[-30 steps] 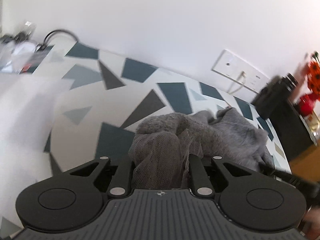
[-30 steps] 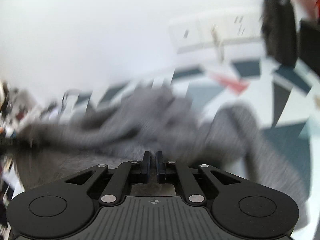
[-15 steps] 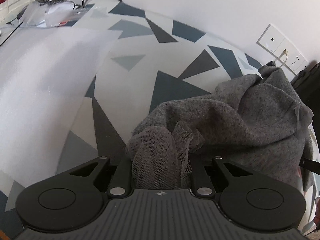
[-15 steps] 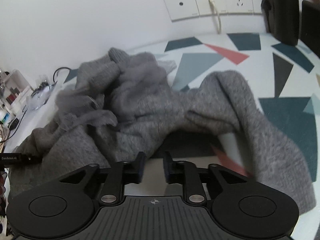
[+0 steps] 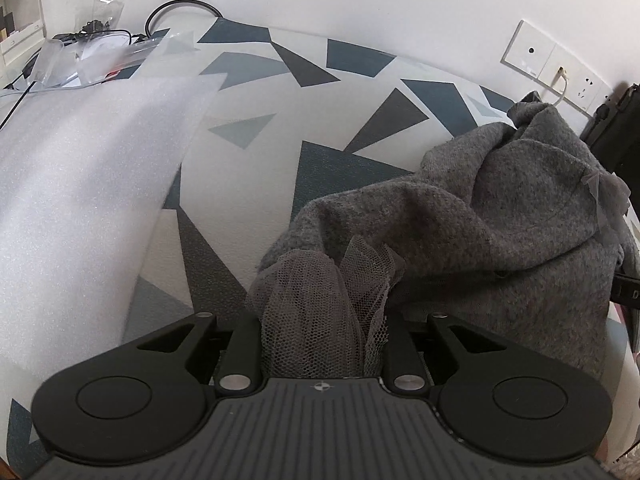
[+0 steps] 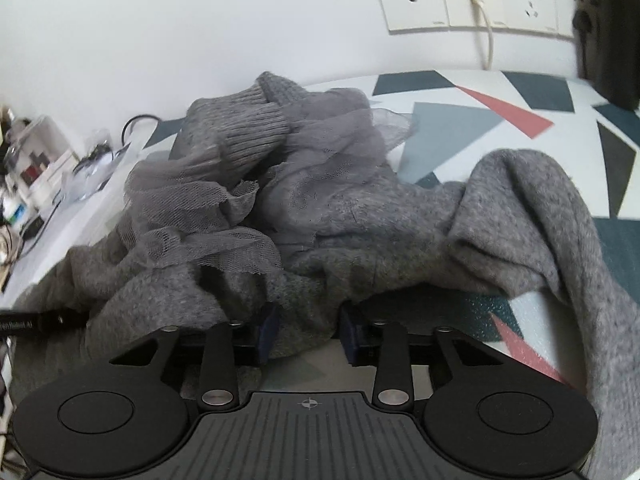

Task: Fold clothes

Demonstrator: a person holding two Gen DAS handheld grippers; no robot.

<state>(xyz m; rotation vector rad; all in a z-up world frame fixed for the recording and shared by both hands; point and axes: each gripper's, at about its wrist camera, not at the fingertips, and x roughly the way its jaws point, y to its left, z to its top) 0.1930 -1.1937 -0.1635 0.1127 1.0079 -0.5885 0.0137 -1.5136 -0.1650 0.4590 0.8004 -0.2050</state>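
A grey knit garment (image 5: 500, 240) with a grey mesh layer (image 5: 316, 312) lies crumpled on the patterned tablecloth (image 5: 248, 160). My left gripper (image 5: 320, 320) is shut on a bunch of the mesh, which fills the gap between its fingers. In the right wrist view the garment (image 6: 400, 232) spreads across the middle, with a ribbed cuff (image 6: 252, 128) at the back and mesh (image 6: 200, 220) on the left. My right gripper (image 6: 308, 332) is closing its jaws on the garment's near edge, and the knit fills the gap between the blue pads (image 6: 266, 332).
A white foam sheet (image 5: 72, 200) covers the table's left part. Clear plastic bags and a black cable (image 5: 92, 52) sit at the back left. Wall sockets (image 6: 460, 0) and a black object (image 6: 612, 40) stand behind the table on the right.
Both grippers came down toward the table and the garment settled onto it. The right gripper's jaws, shut and empty before, opened and now hold the garment's near edge between them.
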